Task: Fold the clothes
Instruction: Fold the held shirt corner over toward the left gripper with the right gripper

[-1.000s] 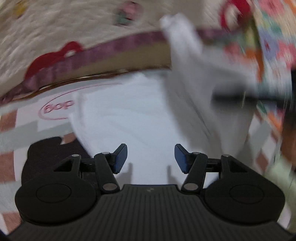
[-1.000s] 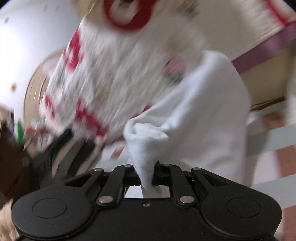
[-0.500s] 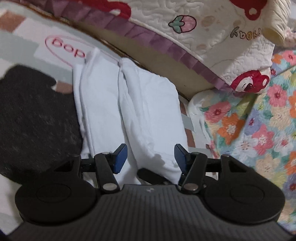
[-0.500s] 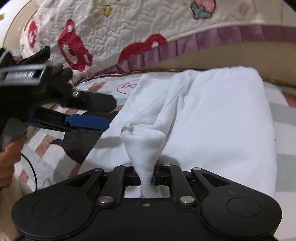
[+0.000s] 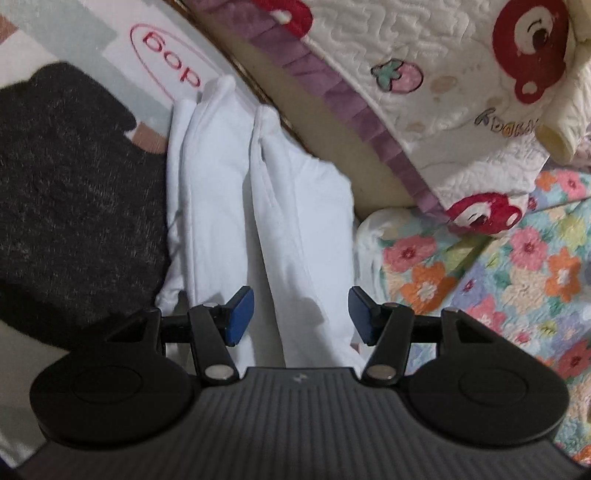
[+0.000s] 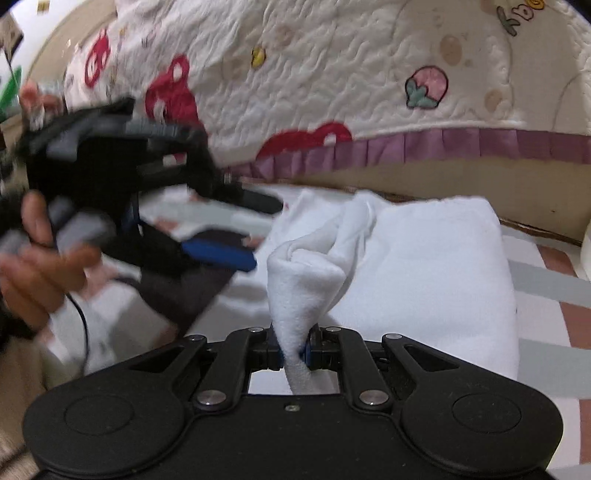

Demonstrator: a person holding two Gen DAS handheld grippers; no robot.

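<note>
— Where's the white garment [image 5: 280, 206] sitting?

— On the patterned floor mat [image 5: 66, 33], folded into long strips, right up against the foot of the bed with the strawberry quilt [image 5: 436, 74]. A dark patch [image 5: 70, 192] of the mat lies beside it on one side, a floral blanket [image 5: 498, 273] on the other.

— And the claws?

— The right claw [image 6: 295, 354] is pinched tight on a bunched corner of the garment, which rises in a twisted peak. The left claw [image 5: 301, 314] hangs over the near end of the cloth, blue pads [image 5: 240, 314] well apart, gripping nothing. From the right wrist view a hand [image 6: 40, 254] holds that left tool.
</note>
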